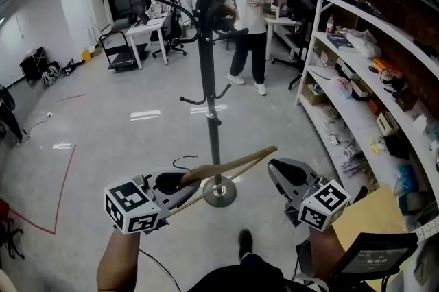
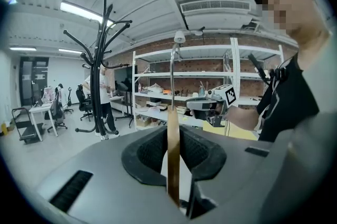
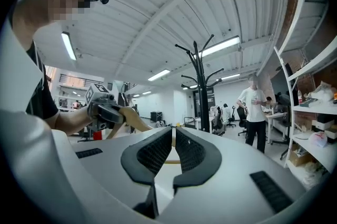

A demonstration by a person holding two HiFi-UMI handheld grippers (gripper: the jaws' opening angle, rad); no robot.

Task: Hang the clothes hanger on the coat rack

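A black coat rack (image 1: 206, 64) stands mid-floor on a round base (image 1: 219, 193); it also rises in the left gripper view (image 2: 96, 91) and in the right gripper view (image 3: 202, 97). My left gripper (image 1: 180, 186) is shut on a wooden clothes hanger (image 1: 233, 164) near its neck. The metal hook (image 2: 174, 60) sticks up past the jaws, and the wood (image 2: 172, 154) is pinched between the pads. The hanger lies nearly level in front of the pole, low by the base. My right gripper (image 1: 276, 171) is shut just below the hanger's right end; its pads (image 3: 158, 152) hold nothing.
White shelves (image 1: 370, 71) packed with parts run along the right wall. A person in a white shirt (image 1: 250, 16) stands beyond the rack. Desks and office chairs (image 1: 161, 27) fill the back. A screen (image 1: 374, 256) sits at the lower right. Red tape (image 1: 65, 177) marks the floor at left.
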